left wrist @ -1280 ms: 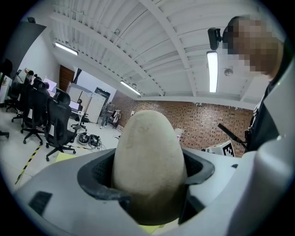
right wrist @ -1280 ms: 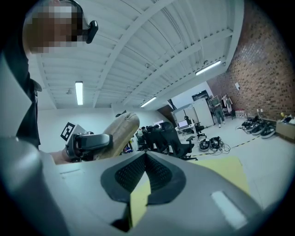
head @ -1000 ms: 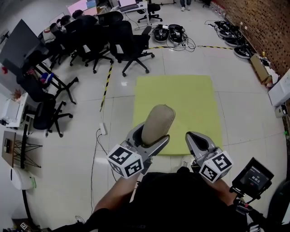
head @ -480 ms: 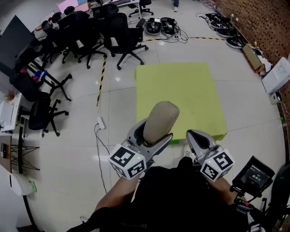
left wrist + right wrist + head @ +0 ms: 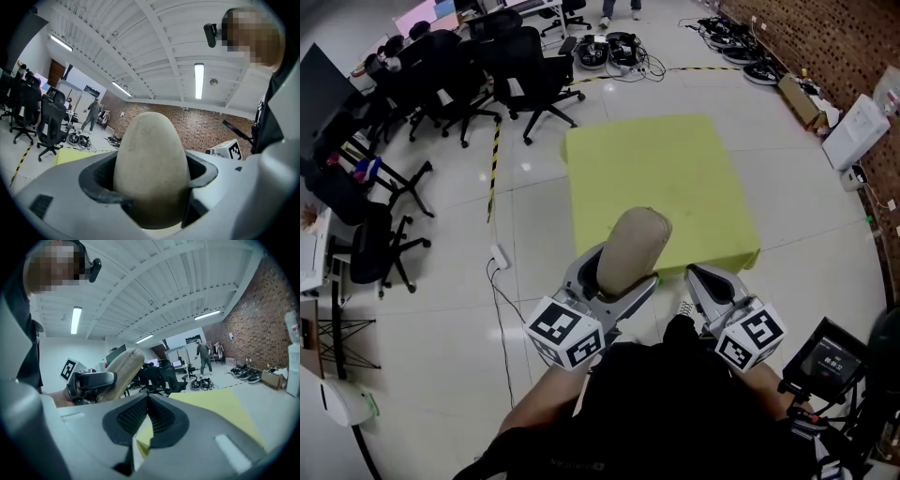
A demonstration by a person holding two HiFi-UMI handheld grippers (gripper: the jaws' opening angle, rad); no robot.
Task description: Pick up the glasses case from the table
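Left gripper (image 5: 614, 279) clenched on glasses case (image 5: 631, 246), held off yellow desk (image 5: 656, 169); right gripper (image 5: 705, 277) closed, empty.

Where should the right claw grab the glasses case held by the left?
Probably the glasses case by its rounded free end, sticking up past the left claw. Bring the right claw in from its own side across the narrow width; the lower half is clamped.
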